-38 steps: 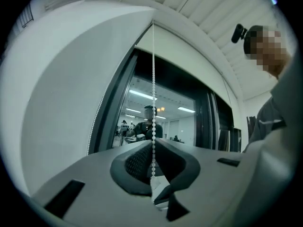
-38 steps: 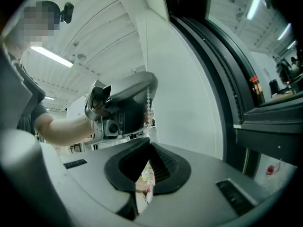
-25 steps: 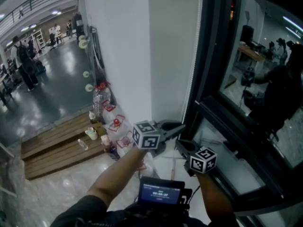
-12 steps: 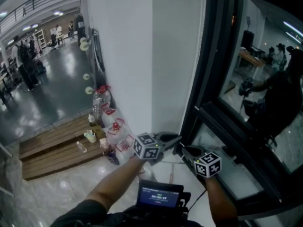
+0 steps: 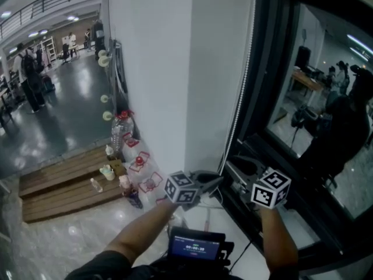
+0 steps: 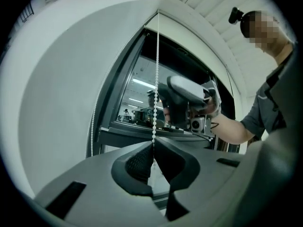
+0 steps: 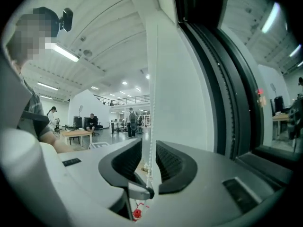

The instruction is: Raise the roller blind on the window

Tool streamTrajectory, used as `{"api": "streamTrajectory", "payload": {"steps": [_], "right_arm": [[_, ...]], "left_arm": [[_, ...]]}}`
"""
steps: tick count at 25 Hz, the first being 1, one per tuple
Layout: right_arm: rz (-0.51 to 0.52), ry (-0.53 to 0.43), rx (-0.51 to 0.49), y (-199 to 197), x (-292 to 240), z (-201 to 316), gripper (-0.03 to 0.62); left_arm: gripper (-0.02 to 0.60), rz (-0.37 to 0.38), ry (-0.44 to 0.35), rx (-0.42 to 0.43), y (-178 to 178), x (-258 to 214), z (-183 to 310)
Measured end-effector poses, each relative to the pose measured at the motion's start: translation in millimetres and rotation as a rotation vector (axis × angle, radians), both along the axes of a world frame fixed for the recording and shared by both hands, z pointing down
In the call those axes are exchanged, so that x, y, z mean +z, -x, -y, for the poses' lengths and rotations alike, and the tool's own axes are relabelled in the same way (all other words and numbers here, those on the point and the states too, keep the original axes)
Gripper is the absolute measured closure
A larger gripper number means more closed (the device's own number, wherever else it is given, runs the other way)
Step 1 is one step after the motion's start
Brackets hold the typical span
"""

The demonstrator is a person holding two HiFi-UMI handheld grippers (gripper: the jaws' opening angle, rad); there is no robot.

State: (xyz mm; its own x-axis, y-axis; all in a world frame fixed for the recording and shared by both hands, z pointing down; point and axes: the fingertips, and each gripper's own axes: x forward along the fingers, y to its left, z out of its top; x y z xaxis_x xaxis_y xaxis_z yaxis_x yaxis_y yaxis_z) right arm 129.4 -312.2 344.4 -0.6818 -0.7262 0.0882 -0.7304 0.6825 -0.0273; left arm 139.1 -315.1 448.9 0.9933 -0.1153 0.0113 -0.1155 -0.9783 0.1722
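Several bottles (image 5: pixel 119 131) stand by the wall (image 5: pixel 151 69) beside the window (image 5: pixel 317 98).

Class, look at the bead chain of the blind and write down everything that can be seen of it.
The bead chain is a thin string of small round white beads, plastic by the look. It hangs straight down beside the dark window frame. One strand runs taut into the left claw, whose jaws are shut on it. A strand also passes between the jaws of the right claw, which have just been opening and do not press it. Another strand hangs loose nearer the wall.
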Motion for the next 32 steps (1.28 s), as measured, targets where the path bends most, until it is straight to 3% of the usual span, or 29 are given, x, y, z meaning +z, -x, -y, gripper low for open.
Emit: {"api": "streamTrajectory", "payload": {"steps": [4,6,7,18,32], "right_arm": [[-0.008,-0.021,-0.026,11.4,-14.6,10.6,0.491],[0.013,-0.022,-0.026,14.0,-19.0,16.6,0.578],[0.020,-0.021,-0.023,14.2,-20.1,19.4,0.588],[0.079,-0.004,-0.027,16.1,-14.4,25.1,0.591],[0.081,0.101,0.019,10.4,67.0,11.2,0.591]], "left_arm": [[0.569,-0.010,0.014,0.009,0.1,2.1,-2.9],[0.574,-0.017,0.022,0.012,-1.5,2.7,-3.2],[0.574,-0.018,0.025,0.014,-1.9,2.2,-3.1],[0.574,-0.002,0.044,0.013,6.3,5.4,-1.5],[0.575,0.129,0.174,-0.019,12.6,89.6,-6.3]]}}
